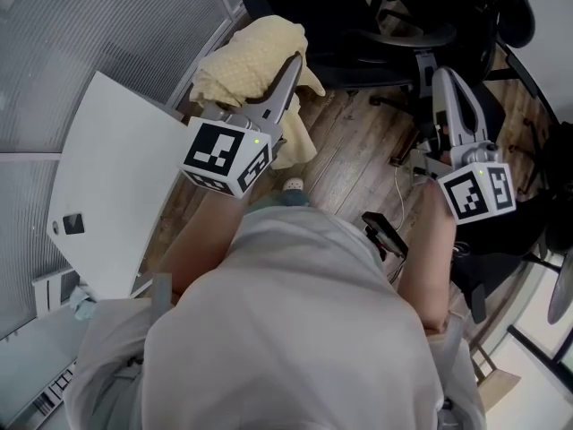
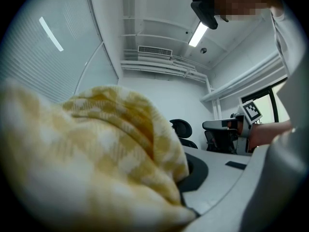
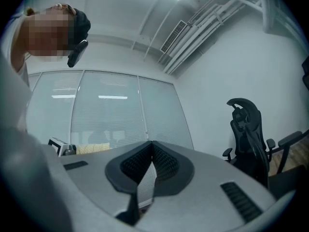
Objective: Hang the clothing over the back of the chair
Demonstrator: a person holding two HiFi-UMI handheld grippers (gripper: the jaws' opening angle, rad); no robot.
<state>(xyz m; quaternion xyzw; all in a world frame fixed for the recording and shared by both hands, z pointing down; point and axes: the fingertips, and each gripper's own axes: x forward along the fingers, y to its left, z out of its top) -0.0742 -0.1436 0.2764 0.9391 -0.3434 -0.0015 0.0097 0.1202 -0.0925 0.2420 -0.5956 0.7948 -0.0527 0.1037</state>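
The left claw (image 1: 294,63) pinches the soft yellow checked cloth (image 1: 246,56); the right claw (image 1: 445,77) is closed, empty. The black office chair (image 1: 331,16) stands just ahead of the cloth.

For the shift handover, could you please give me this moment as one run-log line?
left tongs: shut on pale yellow checked cloth garment | right tongs: shut, empty | black office chair: garment not yet on it

White tabletop (image 1: 112,177); wooden floor (image 1: 345,150); ceiling light (image 2: 198,34)
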